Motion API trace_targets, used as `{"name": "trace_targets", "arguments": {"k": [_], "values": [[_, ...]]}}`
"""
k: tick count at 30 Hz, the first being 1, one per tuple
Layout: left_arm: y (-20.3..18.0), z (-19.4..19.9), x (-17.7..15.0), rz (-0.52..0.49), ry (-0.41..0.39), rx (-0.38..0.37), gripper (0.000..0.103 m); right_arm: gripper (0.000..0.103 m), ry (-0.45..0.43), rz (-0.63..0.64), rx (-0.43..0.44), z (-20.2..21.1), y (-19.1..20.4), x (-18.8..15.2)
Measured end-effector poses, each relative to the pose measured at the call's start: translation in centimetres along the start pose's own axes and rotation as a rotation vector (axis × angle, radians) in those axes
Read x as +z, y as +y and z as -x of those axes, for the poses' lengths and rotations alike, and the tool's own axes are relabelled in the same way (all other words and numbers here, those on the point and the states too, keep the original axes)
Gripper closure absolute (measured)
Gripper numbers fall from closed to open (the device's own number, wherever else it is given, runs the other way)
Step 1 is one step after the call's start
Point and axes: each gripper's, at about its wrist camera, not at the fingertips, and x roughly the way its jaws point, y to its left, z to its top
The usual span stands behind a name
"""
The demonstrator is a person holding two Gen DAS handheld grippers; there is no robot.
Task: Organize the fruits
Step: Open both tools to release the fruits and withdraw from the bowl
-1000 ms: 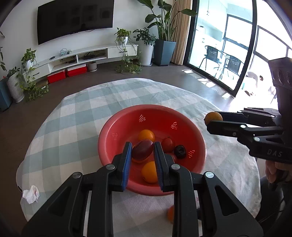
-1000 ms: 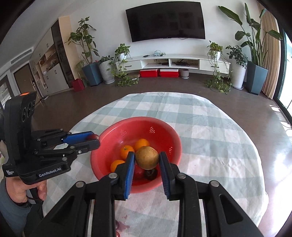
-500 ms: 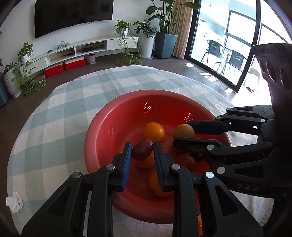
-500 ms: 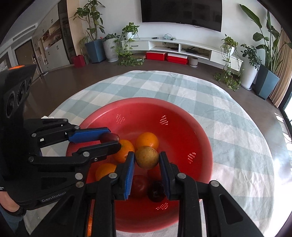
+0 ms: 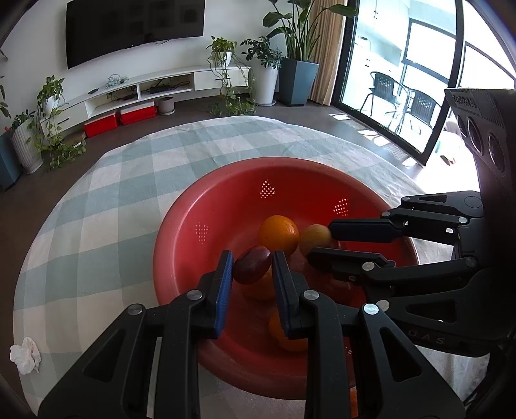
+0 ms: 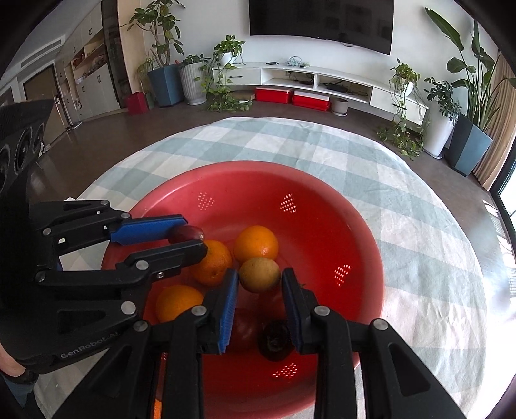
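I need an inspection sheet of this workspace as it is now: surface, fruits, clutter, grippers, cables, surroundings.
Surface: round table under checked cloth.
Job's things: red bowl holding three oranges, a red fruit and a dark fruit.
Clutter: crumpled tissue on the cloth.
Grippers: left gripper grips a dark red fruit; right gripper open around a yellow-brown fruit, both over the bowl.
Cables: nothing seen on the table.
Surroundings: wall TV, potted plants.

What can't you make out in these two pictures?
- Left wrist view: an orange sits mostly hidden behind the dark red fruit in the left claw.
- Right wrist view: the right claw overlaps a red fruit and a dark fruit, kinds unclear.
- Right wrist view: the yellowish fruit shows gaps either side; grip uncertain.
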Motion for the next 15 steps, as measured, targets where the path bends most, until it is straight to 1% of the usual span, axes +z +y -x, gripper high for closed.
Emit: {"name": "trace_targets", "arguments": {"k": [4,6,9,10,11,13,15], "values": [[0.0,0.2,-0.1,0.004,-0.007,-0.003,0.079,0.068,0.002,-0.008,-0.002,0.2,-0.2,-0.1],[-0.1,0.3,-0.1,0.003,-0.007,-0.003,0.076,0.067,-0.006,-0.012,-0.004,0.6,-0.2,-0.3],[0.0,0.7,-0.1,0.012,-0.027,0.003,0.055,0.067,-0.029,-0.018,-0.012,1.9,-0.4,-0.7],[0.1,1.0,0.0,0.016,-0.038,0.005,0.043,0.067,-0.042,-0.025,-0.010,2.6,-0.6,-0.9],[0.1,1.3,-0.1,0.018,-0.049,0.007,0.038,0.066,-0.054,-0.034,-0.006,3.3,-0.7,-1.1],[0.1,2.1,0.0,0.021,-0.072,0.006,0.038,0.064,-0.082,-0.053,-0.005,5.0,-1.0,-1.8],[0.0,3.0,0.0,0.024,-0.089,0.007,0.035,0.062,-0.104,-0.078,0.009,6.7,-1.1,-2.8]]}}
